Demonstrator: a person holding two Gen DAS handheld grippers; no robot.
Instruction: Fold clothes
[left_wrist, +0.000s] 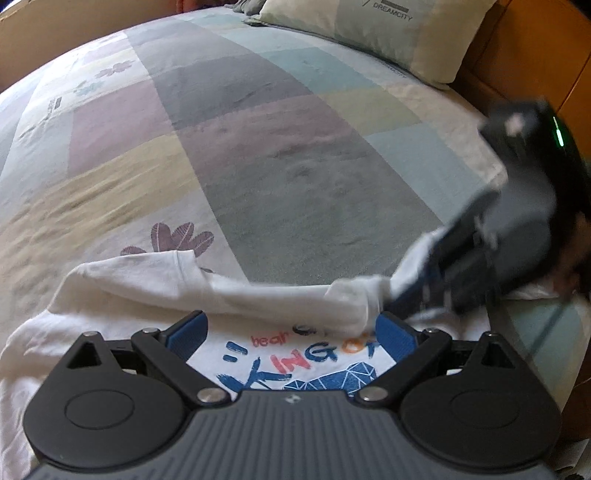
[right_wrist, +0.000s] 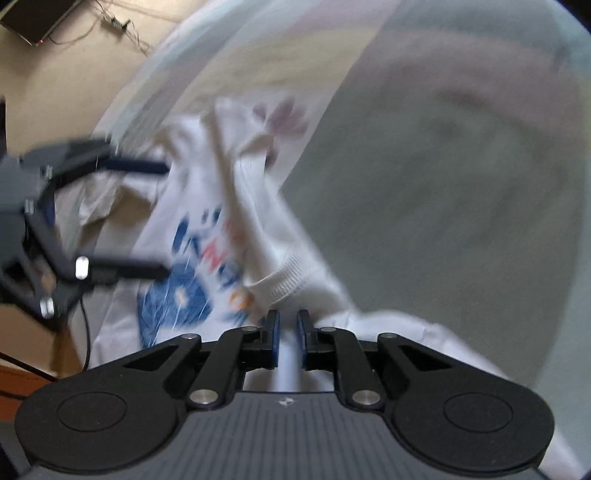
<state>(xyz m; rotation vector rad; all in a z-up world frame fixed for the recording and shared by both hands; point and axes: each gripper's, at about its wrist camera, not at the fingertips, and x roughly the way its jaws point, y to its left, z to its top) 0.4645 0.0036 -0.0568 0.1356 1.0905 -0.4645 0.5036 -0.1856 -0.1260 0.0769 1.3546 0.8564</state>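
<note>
A white T-shirt (left_wrist: 147, 288) with a blue, red and orange print lies crumpled on the bed, print side up. My left gripper (left_wrist: 291, 328) hangs over the print, open, with its blue pads wide apart and nothing between them. In the right wrist view the left gripper (right_wrist: 165, 219) is spread above the T-shirt (right_wrist: 229, 173) at the left. My right gripper (right_wrist: 288, 321) has its pads nearly together with a fold of white fabric near the ribbed collar pinched between them. The left wrist view shows the right gripper (left_wrist: 402, 295), blurred, lifting that cloth at the right.
The patchwork bedsheet (left_wrist: 258, 147) stretches away behind the shirt. A pale pillow (left_wrist: 388, 33) lies at the far right by the wooden headboard (left_wrist: 524, 74). Beside the bed is tan floor with a dark flat device (right_wrist: 33, 18) and trailing cables (right_wrist: 118, 26).
</note>
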